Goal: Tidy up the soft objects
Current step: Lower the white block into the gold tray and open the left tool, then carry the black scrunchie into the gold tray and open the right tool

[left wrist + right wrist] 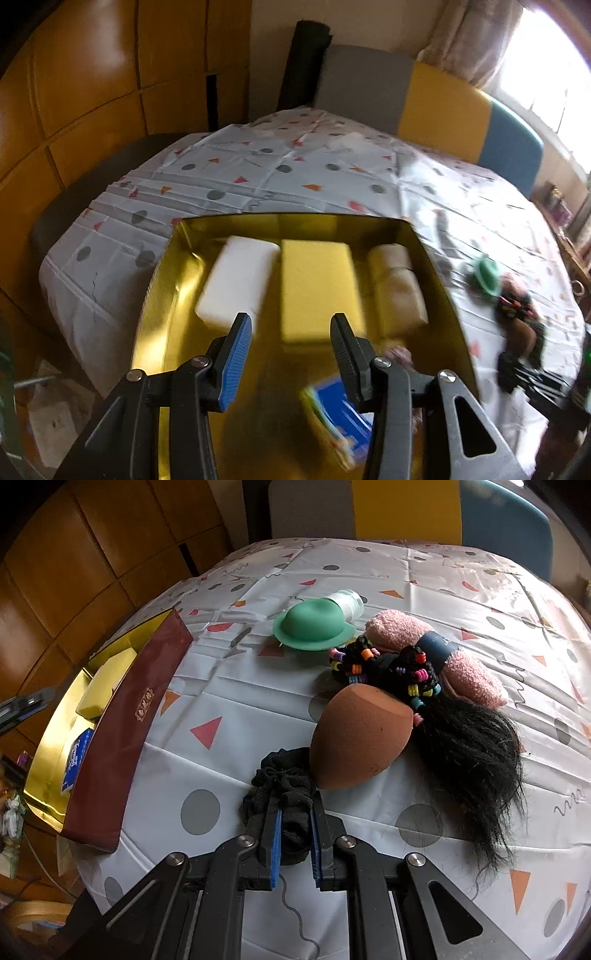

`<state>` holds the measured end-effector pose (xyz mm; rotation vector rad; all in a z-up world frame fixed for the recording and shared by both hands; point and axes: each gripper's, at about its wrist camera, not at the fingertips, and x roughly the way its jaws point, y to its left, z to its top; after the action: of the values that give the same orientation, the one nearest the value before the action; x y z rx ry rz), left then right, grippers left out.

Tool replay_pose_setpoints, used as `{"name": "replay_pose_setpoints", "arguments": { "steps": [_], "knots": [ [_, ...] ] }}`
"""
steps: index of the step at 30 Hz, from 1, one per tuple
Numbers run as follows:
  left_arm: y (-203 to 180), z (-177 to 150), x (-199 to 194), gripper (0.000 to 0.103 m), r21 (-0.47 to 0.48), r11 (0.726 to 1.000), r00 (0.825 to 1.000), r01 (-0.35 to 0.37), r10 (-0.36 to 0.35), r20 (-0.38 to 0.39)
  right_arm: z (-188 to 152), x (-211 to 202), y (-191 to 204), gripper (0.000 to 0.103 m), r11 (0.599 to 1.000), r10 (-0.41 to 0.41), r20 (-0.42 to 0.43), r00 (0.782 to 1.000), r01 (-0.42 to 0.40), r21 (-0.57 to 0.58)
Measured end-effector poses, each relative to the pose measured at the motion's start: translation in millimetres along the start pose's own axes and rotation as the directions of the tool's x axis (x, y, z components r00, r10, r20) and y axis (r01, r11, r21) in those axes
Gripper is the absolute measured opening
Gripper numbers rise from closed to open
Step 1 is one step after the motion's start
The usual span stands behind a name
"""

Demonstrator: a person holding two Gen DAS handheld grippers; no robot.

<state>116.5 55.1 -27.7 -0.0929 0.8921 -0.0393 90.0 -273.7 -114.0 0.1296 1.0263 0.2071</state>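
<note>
Black scrunchie (291, 805) is pinched in the right claw (295, 843) on the worktop (240, 701), the brown sponge (360, 736) touching it at one o'clock. The left claw (291, 332) hangs parted, gripping nothing, above the gold box (162, 288) holding white, yellow and beige sponges.

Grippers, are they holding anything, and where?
The right gripper pinches the black scrunchie by its near edge. The left gripper holds nothing, jaws open over the box.

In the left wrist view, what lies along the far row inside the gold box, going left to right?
White sponge block → yellow sponge block → beige roll, all side by side in the gold box.
</note>
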Motion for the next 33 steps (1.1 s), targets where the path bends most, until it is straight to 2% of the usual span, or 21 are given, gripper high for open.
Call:
{"name": "replay_pose_setpoints", "arguments": {
  "steps": [6, 13, 21, 33],
  "knots": [
    [-23, -23, -31, 0.045, 0.044, 0.999, 0.999, 0.031, -0.033, 0.031, -1, 0, 2, 0.013, 1.0, -0.018, 0.001, 1.0, 0.018, -0.021],
    [-36, -38, -49, 0.045, 0.072, 0.996, 0.998, 0.047, -0.05, 0.036, -2, 0, 7, 0.013, 0.997, -0.05, 0.008, 0.999, 0.051, -0.061],
    [-37, -48, -55, 0.045, 0.084, 0.995, 0.998, 0.048, -0.05, 0.025, -4, 0, 9, 0.013, 0.995, -0.066, 0.014, 0.998, 0.067, -0.079],
    [-28, -52, -64, 0.045, 0.088, 0.996, 0.998, 0.032, -0.037, 0.055, -5, 1, 14, 0.013, 0.99, -0.105, 0.016, 0.994, 0.106, -0.095]
  ]
}}
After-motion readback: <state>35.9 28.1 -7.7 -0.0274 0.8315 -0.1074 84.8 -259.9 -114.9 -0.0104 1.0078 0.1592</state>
